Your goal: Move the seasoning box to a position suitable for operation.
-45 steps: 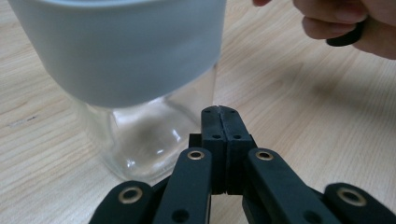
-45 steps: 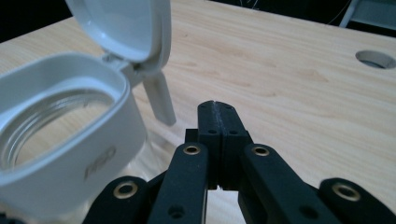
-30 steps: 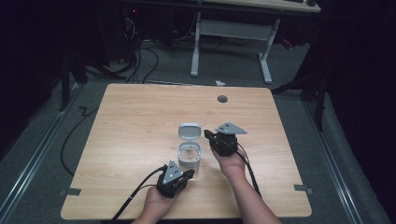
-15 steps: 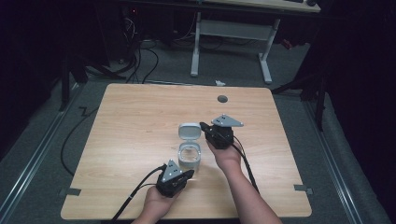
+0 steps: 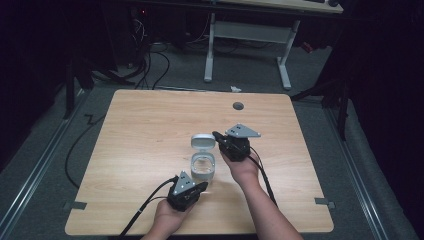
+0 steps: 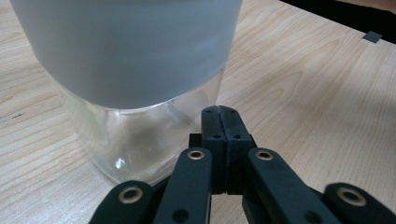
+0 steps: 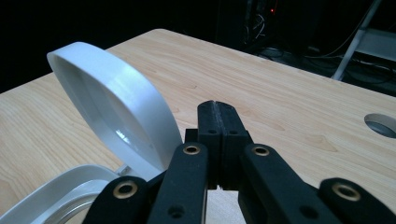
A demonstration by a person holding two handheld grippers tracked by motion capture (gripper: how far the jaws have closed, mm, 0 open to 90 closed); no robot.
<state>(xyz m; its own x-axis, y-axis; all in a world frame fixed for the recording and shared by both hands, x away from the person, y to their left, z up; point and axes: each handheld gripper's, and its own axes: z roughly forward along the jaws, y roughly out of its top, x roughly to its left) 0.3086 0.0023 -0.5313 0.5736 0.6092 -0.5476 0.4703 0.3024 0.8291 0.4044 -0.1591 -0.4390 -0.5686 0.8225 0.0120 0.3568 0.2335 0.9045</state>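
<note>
A clear jar [image 5: 203,169] with a white band [image 6: 140,70] stands mid-table. Its white hinged lid [image 5: 203,142] is flipped open and leans back behind the mouth. My left gripper [image 5: 202,186] lies low at the jar's near side, its jaws shut on nothing. In the left gripper view its tips [image 6: 219,113] sit just right of the glass wall. My right gripper [image 5: 216,135] is to the right of the lid, also shut and empty. In the right gripper view its tips [image 7: 218,108] are close beside the raised lid [image 7: 116,107], above the jar's rim [image 7: 51,198]; whether they touch I cannot tell.
The wooden table [image 5: 150,130] has a round cable hole [image 5: 238,106] near its far edge. A cable [image 5: 145,207] trails from the left gripper off the near edge. A white desk frame [image 5: 247,35] and floor cables stand beyond the table.
My right gripper has shifted slightly away from the person and toward the lid. The left gripper, the jar and the lid have not moved.
</note>
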